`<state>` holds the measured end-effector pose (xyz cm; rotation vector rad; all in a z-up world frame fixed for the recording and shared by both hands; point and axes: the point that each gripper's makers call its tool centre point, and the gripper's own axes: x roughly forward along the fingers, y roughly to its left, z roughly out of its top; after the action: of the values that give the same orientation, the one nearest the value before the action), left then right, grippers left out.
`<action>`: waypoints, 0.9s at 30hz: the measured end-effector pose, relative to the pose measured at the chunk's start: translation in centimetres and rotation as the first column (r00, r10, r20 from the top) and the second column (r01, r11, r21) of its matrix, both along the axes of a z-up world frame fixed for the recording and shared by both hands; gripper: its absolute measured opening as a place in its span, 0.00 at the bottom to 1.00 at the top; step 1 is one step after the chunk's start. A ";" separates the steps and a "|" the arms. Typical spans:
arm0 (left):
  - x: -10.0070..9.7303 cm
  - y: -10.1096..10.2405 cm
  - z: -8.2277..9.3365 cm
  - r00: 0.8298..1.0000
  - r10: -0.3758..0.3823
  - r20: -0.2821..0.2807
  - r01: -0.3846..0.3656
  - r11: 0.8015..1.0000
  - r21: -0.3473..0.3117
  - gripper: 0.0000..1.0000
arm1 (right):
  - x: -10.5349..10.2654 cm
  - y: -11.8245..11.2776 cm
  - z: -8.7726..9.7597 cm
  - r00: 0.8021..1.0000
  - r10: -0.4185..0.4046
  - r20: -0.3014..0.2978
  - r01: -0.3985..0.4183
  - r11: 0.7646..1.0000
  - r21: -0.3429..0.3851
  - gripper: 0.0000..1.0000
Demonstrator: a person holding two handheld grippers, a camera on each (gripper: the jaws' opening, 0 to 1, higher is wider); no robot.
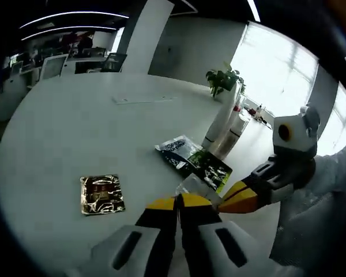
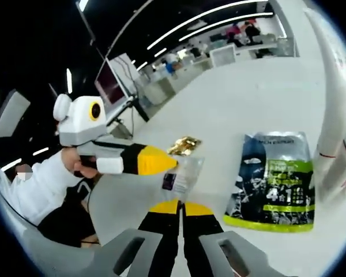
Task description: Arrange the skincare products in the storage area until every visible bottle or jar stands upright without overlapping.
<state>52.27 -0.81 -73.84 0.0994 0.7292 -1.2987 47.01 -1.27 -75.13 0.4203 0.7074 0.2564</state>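
A small clear sachet (image 1: 195, 186) with a dark label hangs over the white table (image 1: 75, 127), caught between both grippers. My left gripper (image 1: 177, 203) has its yellow-tipped jaws pressed together at the sachet's near edge. My right gripper (image 1: 230, 201) comes in from the right and meets the sachet's other side. In the right gripper view the same sachet (image 2: 181, 172) sits just above my right gripper (image 2: 181, 208), whose jaws are shut. The left gripper (image 2: 164, 161) pinches its left edge. A gold sachet (image 1: 102, 194) (image 2: 184, 144) lies flat on the table.
A green-and-black packet (image 1: 212, 168) (image 2: 275, 184) lies flat, overlapping a blue-and-white packet (image 1: 177, 149). Two tall white bottles (image 1: 224, 121) stand beyond them, beside a potted plant (image 1: 222, 78). A person's white sleeve (image 2: 29, 190) holds the left gripper. Desks and monitors line the far room.
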 end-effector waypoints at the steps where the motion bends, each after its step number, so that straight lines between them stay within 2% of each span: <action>1: 0.0 0.0 -0.3 1.000 -0.006 0.006 0.006 1.000 0.009 0.00 | 0.0 -0.1 -0.2 1.000 0.001 -0.005 -0.001 1.000 -0.006 0.00; 17: 0.2 -0.7 -2.3 0.998 -0.025 0.050 0.022 0.998 0.061 0.00 | -0.1 -0.8 -2.4 0.998 0.007 -0.059 -0.010 0.999 -0.046 0.00; 27: 0.2 -1.1 -3.1 0.997 -0.029 0.070 0.024 0.997 0.071 0.00 | -0.2 -1.1 -3.2 0.997 0.006 -0.078 -0.012 0.997 -0.070 0.00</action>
<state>52.48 -1.92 -76.97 0.2122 0.7150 -1.2889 46.79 -2.41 -78.35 0.3617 0.7929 0.2239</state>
